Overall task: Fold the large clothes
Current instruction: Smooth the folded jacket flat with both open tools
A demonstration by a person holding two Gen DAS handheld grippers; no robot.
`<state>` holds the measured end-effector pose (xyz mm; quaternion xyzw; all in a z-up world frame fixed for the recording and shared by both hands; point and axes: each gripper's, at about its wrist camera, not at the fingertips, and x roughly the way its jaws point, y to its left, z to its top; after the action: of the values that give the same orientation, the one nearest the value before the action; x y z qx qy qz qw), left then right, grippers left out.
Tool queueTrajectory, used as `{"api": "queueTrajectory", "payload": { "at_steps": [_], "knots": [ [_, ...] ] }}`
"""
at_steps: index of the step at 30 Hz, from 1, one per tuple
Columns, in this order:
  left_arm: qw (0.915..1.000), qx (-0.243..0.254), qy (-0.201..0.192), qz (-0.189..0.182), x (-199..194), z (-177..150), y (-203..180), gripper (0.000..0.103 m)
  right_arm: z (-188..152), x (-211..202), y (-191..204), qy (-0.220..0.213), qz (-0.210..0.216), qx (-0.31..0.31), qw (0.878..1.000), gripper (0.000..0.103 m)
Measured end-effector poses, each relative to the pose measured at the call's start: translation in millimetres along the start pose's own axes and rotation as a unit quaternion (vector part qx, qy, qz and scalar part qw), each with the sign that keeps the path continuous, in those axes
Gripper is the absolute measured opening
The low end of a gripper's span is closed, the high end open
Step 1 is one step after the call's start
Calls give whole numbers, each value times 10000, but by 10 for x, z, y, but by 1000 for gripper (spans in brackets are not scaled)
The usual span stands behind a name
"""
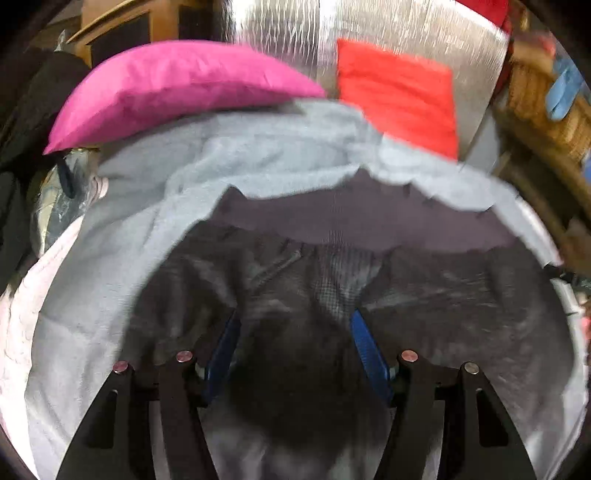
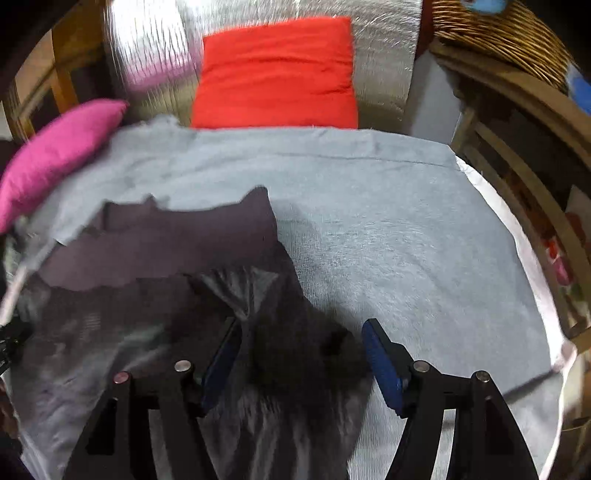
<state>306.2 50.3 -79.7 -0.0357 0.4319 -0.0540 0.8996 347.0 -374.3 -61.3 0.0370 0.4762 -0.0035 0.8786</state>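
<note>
Both grippers stand open over the dark garment (image 1: pixel 303 280), left gripper (image 1: pixel 295 354) and right gripper (image 2: pixel 301 358) gripping nothing, cloth loose between the jaws. It lies on a grey blanket (image 2: pixel 369 221), which spreads bare to the right. A pink cushion (image 1: pixel 166 88) and red cushion (image 2: pixel 275 74) line the far edge, a wicker basket (image 2: pixel 498 33) beyond.

A silver quilted backrest (image 2: pixel 258 14) carries red (image 2: pixel 275 74) and pink cushions (image 2: pixel 55 147), wicker basket (image 2: pixel 498 33) alongside.
</note>
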Motion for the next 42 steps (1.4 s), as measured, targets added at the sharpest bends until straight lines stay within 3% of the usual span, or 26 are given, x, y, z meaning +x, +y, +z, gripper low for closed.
{"api": "queueTrajectory", "payload": {
  "at_steps": [4,9,16,18,19,22,23,25,29,31,32,35,38,42],
  "knots": [
    [9985,-237,-397,278,-366,-169,425,72,-101,-143,-220,95,690,420,9967,71],
    [9971,-674,-258,223,-394,-399,818,72,-220,-149,-183,186,1139,300,9929,71],
    [9965,-804,-122,199,-297,-629,834,72,-45,173,5,295,878,-102,9956,71],
    [9968,-763,-125,220,-276,-633,807,72,-1,209,51,197,841,-228,9960,59],
    [9968,-749,-131,231,-279,-631,796,72,12,244,70,254,861,-243,9957,32],
    [9969,-723,-160,277,-288,-621,761,71,33,274,151,405,736,-387,9957,9],
    [9968,-725,-182,272,-298,-612,752,71,43,206,185,273,637,-477,9965,7],
    [9964,-759,-304,242,-356,-595,714,72,71,6,146,-25,563,-437,9975,7],
    [9971,-510,-470,299,-378,-532,502,74,20,142,-56,101,397,-193,9990,7],
    [9977,-284,-230,579,-184,-533,404,78,-53,288,-56,202,371,-111,9990,8],
    [9972,-280,-60,688,-78,-543,403,79,-58,324,-60,204,420,-38,9989,13],
    [9954,-628,195,701,20,-522,513,80,-74,338,-93,255,570,254,9977,22],
    [9949,-764,-53,661,-202,-459,532,80,-52,102,-114,116,527,282,9981,29],
    [9953,-561,-598,518,-582,-416,368,80,-90,-349,-81,-373,698,337,9963,42]
  ]
}}
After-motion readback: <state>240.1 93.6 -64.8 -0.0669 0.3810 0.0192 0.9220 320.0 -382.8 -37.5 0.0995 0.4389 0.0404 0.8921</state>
